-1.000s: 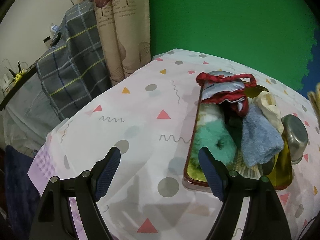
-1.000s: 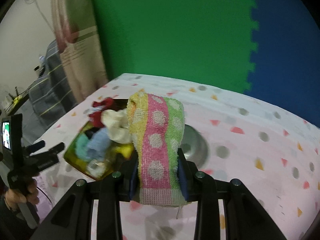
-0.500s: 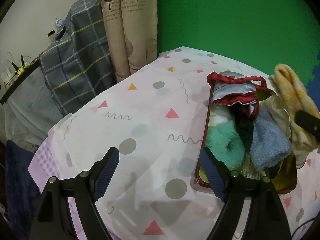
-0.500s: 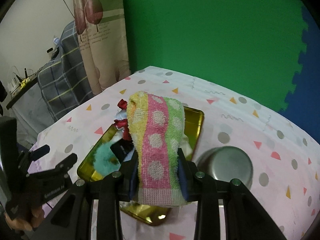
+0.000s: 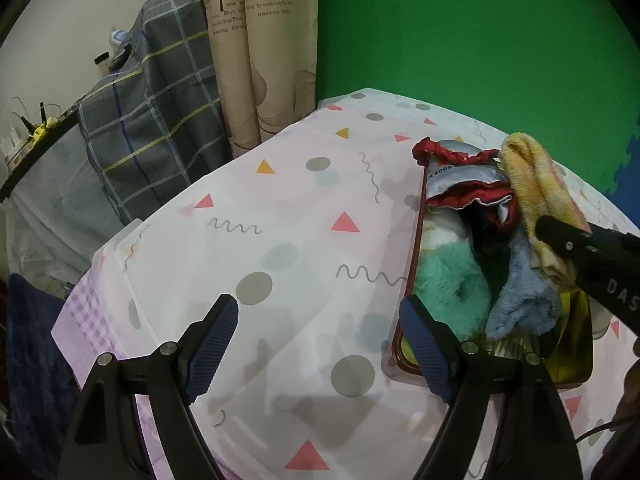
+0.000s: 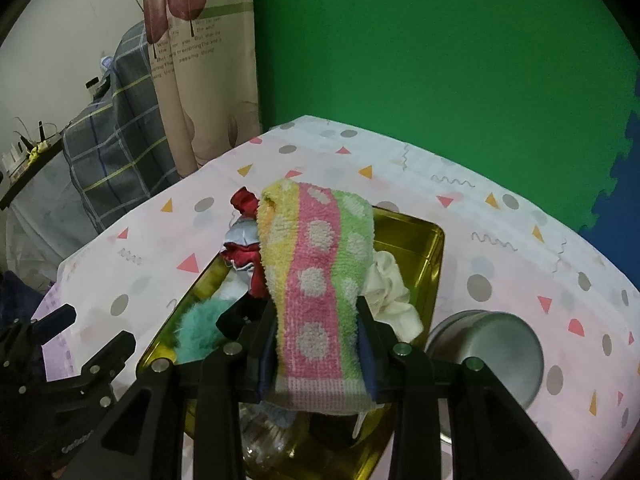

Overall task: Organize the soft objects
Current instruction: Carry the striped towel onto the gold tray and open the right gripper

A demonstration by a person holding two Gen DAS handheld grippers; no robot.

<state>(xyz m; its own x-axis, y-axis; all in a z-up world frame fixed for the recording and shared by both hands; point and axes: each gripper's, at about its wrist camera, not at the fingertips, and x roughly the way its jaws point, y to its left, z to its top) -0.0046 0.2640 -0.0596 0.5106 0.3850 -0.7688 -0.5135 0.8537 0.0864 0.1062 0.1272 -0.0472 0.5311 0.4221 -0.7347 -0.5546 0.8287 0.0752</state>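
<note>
- I'm holding the striped dotted towel (image 6: 320, 280) in my right gripper (image 6: 318, 346), jaws just easing apart though pads are still pressing it, above the gold tray (image 6: 416, 236).
- My left gripper (image 5: 320, 344) is hanging wide and empty over the surface (image 5: 280, 220), tray at 3 o'clock.
- The towel is hiding much of the tray's pile; the steel bowl (image 6: 492, 344) at 4 o'clock is partly cut off.

Soft objects (image 6: 200, 328) in tray (image 6: 420, 240) on table (image 5: 280, 208), bowl (image 6: 492, 344) just right of tray.
</note>
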